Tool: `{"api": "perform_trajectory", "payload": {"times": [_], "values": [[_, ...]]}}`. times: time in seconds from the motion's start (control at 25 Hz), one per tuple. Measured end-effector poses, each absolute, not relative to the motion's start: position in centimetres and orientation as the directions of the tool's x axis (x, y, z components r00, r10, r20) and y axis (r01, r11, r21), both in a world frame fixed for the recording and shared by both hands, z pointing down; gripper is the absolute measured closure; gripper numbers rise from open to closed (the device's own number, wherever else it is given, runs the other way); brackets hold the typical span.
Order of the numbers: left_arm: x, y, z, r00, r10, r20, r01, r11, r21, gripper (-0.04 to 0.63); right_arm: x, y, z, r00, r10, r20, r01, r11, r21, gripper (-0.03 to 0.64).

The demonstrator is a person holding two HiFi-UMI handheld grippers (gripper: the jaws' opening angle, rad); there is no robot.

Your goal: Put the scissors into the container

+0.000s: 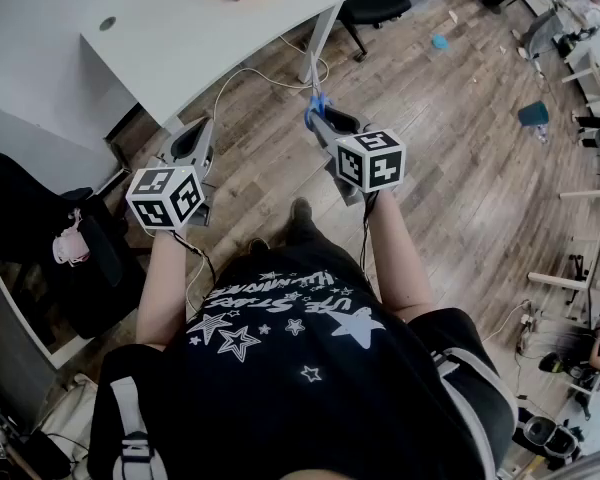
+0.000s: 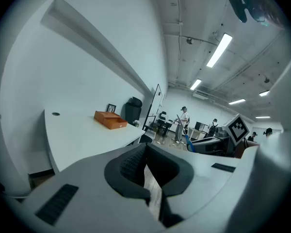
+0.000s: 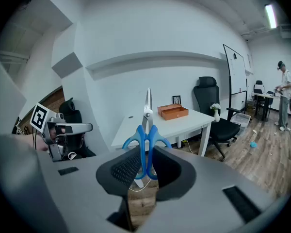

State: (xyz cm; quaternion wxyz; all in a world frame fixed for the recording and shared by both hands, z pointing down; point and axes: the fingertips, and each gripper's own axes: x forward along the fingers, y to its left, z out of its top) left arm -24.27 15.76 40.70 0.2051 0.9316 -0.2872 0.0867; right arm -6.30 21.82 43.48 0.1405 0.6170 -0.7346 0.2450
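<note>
Right gripper view showed the right gripper (image 3: 146,171) clamped on the blue handles of the scissors (image 3: 147,135), with the closed blades standing straight up beyond its jaws. The orange container (image 3: 173,112) sat on the white desk (image 3: 194,118) ahead, well apart from the scissors. The left gripper (image 2: 148,159) had its jaws drawn together at the tips with nothing between them, and only a sliver of wooden floor (image 1: 450,168) showed through. The person held both grippers out over the floor, near the desk's corner.
</note>
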Motion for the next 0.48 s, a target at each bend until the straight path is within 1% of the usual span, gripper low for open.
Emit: {"api": "perform_trajectory", "payload": {"times": [0.48], "values": [[-25.3, 17.0, 42.0, 0.807, -0.512, 0.296, -0.589, -0.735, 0.337, 0.577, -7.8, 22.6, 44.9, -0.225, -0.823, 0.522, -0.972, 0.149, -0.183, 0.515]]}}
